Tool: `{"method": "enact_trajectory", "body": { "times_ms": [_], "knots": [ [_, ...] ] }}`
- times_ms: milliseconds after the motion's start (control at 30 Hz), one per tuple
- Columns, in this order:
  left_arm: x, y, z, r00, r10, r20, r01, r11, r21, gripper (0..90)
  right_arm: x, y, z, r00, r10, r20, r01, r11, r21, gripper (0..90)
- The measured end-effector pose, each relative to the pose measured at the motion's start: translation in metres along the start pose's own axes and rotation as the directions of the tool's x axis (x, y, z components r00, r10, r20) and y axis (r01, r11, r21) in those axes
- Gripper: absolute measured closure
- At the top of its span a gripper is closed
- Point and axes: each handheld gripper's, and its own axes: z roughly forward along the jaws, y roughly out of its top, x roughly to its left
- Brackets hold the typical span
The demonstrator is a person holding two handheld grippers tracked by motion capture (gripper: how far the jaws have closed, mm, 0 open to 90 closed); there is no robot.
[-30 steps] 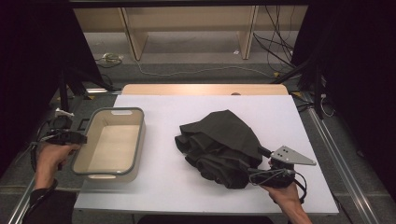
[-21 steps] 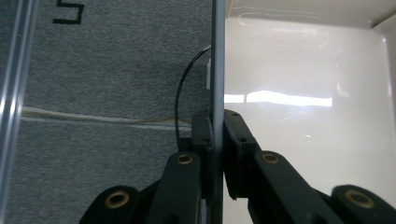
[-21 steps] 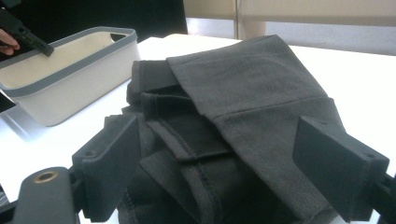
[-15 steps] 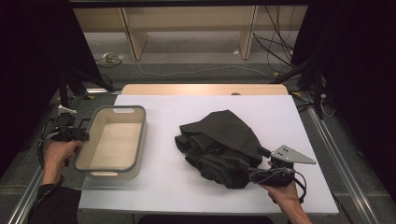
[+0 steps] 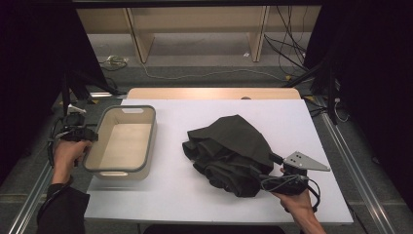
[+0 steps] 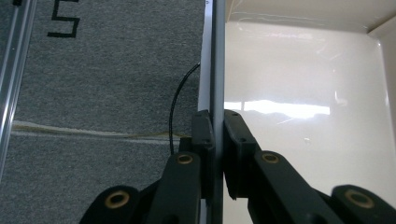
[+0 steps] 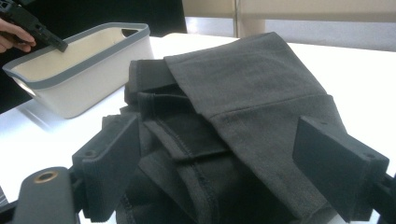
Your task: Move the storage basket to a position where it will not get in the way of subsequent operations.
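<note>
Your left gripper point(image 6: 218, 140) is clamped on the grey rim of the cream bin point(image 5: 127, 141), which sits at the left edge of the white table point(image 5: 321, 126). Your right gripper point(image 7: 217, 168) stands wide, jaws on either side of the dark folded garment point(image 5: 229, 151) at table centre-right, pads not pressing it.

High overview; two close claw-mounted views

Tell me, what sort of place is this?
Probably a lab recording bench: a white table ringed by black curtains, loose floor cables, and handheld camera-bearing grippers working a grey-rimmed cream tub and dark garment.
</note>
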Motion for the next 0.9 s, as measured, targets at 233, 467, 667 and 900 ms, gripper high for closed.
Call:
{"method": "enact_trajectory", "body": {
  "times_ms": [233, 467, 667, 900],
  "knots": [
    [0.001, 0.001, 0.001, 1.0, 0.007, -0.002, -0.008, 0.9999, -0.007, 83.8, 0.0, 0.0, 0.0, 1.0, -0.003, -0.002, 0.003, 1.0, -0.001, 16.0],
    [0.003, 0.001, 0.002, 1.0, 0.004, -0.007, -0.004, 0.9996, -0.028, 83.1, 0.001, 0.0, 0.0, 1.0, -0.005, -0.003, 0.005, 1.0, -0.001, 16.1],
    [0.003, 0.0, -0.003, 0.9998, -0.017, 0.011, 0.017, 0.9985, -0.052, 72.8, 0.0, 0.0, 0.0, 1.0, -0.004, -0.001, 0.004, 1.0, -0.001, 16.0],
    [-0.006, 0.003, -0.017, 0.9986, -0.006, 0.052, 0.01, 0.9959, -0.09, 54.4, 0.001, 0.0, -0.001, 1.0, -0.005, 0.002, 0.005, 1.0, 0.001, 16.1]
  ]
}}
